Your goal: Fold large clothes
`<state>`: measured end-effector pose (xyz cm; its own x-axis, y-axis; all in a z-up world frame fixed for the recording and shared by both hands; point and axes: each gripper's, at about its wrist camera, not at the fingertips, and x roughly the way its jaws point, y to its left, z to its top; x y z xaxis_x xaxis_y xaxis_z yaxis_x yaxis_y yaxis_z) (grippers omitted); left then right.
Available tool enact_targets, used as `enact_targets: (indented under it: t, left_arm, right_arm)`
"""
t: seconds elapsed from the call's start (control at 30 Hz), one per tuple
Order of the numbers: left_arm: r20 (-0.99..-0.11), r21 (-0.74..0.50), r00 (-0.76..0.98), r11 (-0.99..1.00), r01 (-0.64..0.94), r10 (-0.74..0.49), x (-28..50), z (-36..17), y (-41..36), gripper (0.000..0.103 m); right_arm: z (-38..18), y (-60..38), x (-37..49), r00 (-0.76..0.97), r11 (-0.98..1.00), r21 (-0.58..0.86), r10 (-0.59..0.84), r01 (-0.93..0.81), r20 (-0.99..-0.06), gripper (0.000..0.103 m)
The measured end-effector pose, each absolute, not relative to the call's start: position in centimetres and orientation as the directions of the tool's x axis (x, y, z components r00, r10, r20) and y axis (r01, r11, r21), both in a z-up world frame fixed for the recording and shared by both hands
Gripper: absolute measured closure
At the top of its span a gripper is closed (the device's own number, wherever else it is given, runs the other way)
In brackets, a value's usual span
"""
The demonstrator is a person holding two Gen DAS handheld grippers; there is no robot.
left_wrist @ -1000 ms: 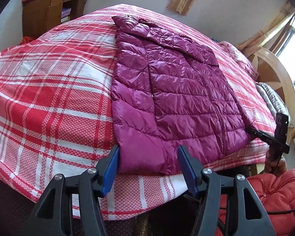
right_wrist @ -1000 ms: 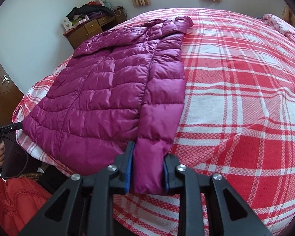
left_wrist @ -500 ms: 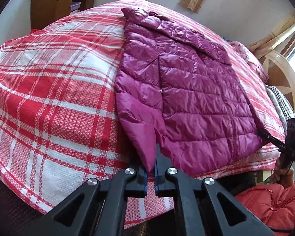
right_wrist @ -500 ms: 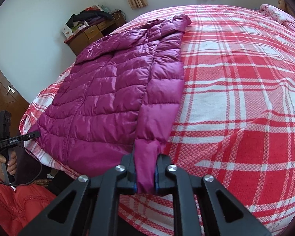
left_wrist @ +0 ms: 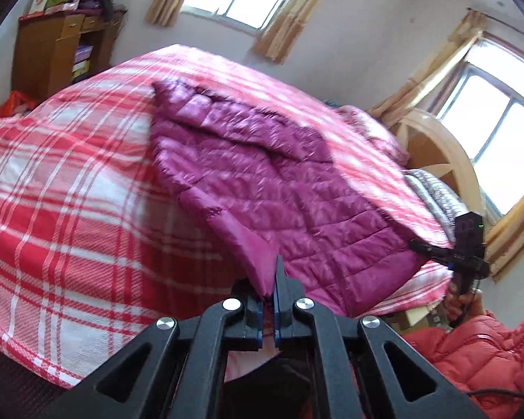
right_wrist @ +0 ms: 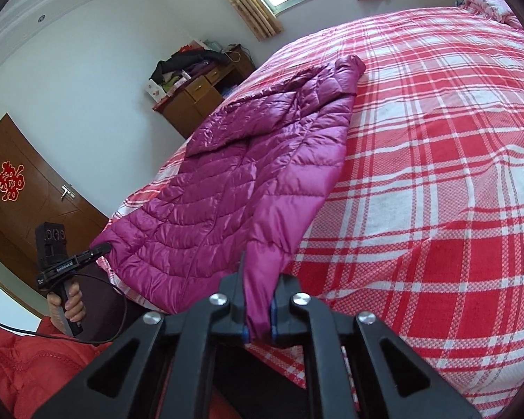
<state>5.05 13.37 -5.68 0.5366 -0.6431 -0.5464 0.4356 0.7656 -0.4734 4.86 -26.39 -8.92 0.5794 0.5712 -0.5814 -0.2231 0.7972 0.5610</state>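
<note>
Both grippers had just clamped and lifted the purple down jacket off the near edge of the plaid-covered bed: left gripper pinched shut on one cuff, right gripper still tightening on the other, ready to fold.

On the left gripper you hold, the small white lettering on its black body is too tiny to make out. A red paper-cut character marks the brown door.
</note>
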Motion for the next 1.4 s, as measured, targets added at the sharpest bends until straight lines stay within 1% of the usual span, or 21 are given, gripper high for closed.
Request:
enact_targets:
  t: [0.07, 0.13, 0.23, 0.27, 0.37, 0.47, 0.63, 0.7, 0.77, 0.9, 1.03, 1.23, 1.4]
  left_arm:
    - [-0.497, -0.473, 0.538, 0.732, 0.489, -0.681, 4.7, -4.2, 13.5, 0.101]
    - [-0.452, -0.480, 0.543, 0.706, 0.521, -0.708, 4.4, -2.6, 13.5, 0.101]
    - [-0.376, -0.531, 0.557, 0.665, 0.525, -0.740, 4.3, -0.8, 13.8, 0.101]
    - [-0.365, -0.550, 0.564, 0.660, 0.512, -0.741, 4.6, -0.4, 14.0, 0.101]
    - [-0.362, -0.574, 0.595, 0.675, 0.464, -0.718, 6.2, 0.6, 14.4, 0.101]
    - [-0.369, -0.564, 0.639, 0.709, 0.423, -0.675, 8.1, 2.0, 14.3, 0.101]
    - [-0.380, -0.565, 0.723, 0.763, 0.313, -0.577, 13.9, 3.5, 14.7, 0.100]
    - [-0.404, -0.565, 0.741, 0.783, 0.259, -0.536, 17.5, 3.5, 14.4, 0.100]
    - [-0.441, -0.558, 0.751, 0.806, 0.200, -0.491, 20.8, 3.1, 14.0, 0.100]
    - [-0.524, -0.505, 0.757, 0.858, 0.093, -0.390, 27.6, 1.3, 12.5, 0.100]
    - [-0.572, -0.456, 0.763, 0.890, 0.011, -0.302, 32.8, -0.6, 11.7, 0.100]
    - [-0.645, -0.431, 0.720, 0.900, -0.066, -0.256, 39.3, -4.4, 11.0, 0.100]
    - [-0.700, -0.364, 0.685, 0.926, -0.100, -0.201, 42.8, -7.1, 9.7, 0.100]
  right_arm:
    - [-8.0, -27.2, 4.0, 0.582, 0.785, 0.579, 0.583, -0.222, -0.567, 0.092]
    - [-6.9, -28.2, 3.1, 0.596, 0.762, 0.608, 0.601, -0.224, -0.533, 0.092]
    - [-4.9, -29.8, 2.5, 0.633, 0.717, 0.655, 0.627, -0.239, -0.454, 0.092]
    - [-4.3, -30.3, 2.7, 0.645, 0.702, 0.670, 0.632, -0.241, -0.430, 0.092]
    - [-2.9, -31.4, 4.7, 0.663, 0.669, 0.704, 0.642, -0.239, -0.385, 0.092]
    - [-1.4, -32.3, 8.0, 0.693, 0.665, 0.706, 0.629, -0.246, -0.351, 0.092]
    - [0.8, -32.5, 14.5, 0.735, 0.669, 0.711, 0.592, -0.218, -0.332, 0.092]
    - [1.0, -31.9, 17.3, 0.764, 0.681, 0.712, 0.549, -0.173, -0.339, 0.092]
    - [0.8, -31.2, 20.4, 0.771, 0.697, 0.705, 0.519, -0.131, -0.370, 0.092]
    - [-0.7, -30.3, 26.8, 0.776, 0.717, 0.696, 0.465, -0.047, -0.427, 0.093]
    - [-2.8, -30.1, 31.8, 0.781, 0.747, 0.664, 0.403, 0.019, -0.476, 0.092]
    - [-7.2, -30.1, 37.9, 0.753, 0.763, 0.636, 0.350, 0.116, -0.557, 0.093]
    - [-10.2, -29.9, 40.8, 0.722, 0.764, 0.616, 0.316, 0.191, -0.615, 0.092]
